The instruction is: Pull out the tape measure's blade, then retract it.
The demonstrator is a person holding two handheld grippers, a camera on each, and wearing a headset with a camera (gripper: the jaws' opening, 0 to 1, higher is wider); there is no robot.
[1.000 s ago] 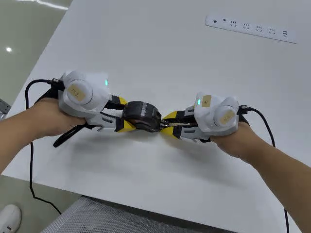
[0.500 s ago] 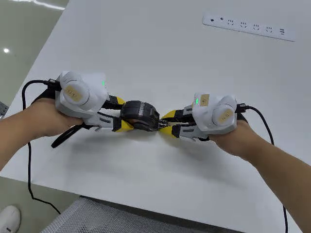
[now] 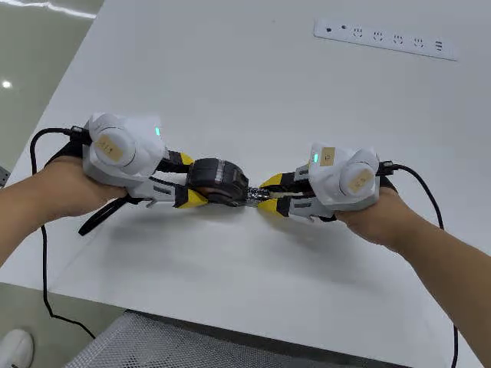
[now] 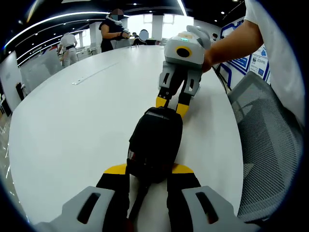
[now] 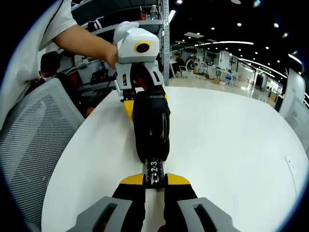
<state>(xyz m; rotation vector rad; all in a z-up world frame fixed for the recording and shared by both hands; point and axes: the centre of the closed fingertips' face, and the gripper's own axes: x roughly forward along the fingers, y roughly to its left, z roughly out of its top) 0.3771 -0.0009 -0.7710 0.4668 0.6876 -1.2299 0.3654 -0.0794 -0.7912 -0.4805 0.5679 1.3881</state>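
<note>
White and smooth, the table (image 3: pixel 230 84) bore a long white power strip (image 3: pixel 383 38) well beyond the right gripper (image 3: pixel 268 195); its row of sockets was plain, but any print on it was too small to read. The tape measure (image 3: pixel 219 182) lay between the two grippers, a rounded black case with a matte, rubbery look. The left gripper (image 3: pixel 192 179) was clamped on the case, its yellow tips pressed against both sides. In the right gripper view, the blade (image 5: pixel 154 170) stuck a short way out of the case towards the right gripper. It was a narrow strip printed with fine ticks and the digits "2 3". The right gripper's yellow tips were pinched on the blade's free end.

Both grippers had glossy white rounded shells, each with a small green light and a tan sticker (image 3: pixel 110 147) whose marks could not be read. Black cables (image 3: pixel 34 146) trailed behind them. In the left gripper view, a grey mesh chair (image 4: pixel 263 145) stood right of the left gripper, and blue wall signs (image 4: pixel 251 60) behind the right gripper were too blurred to read.
</note>
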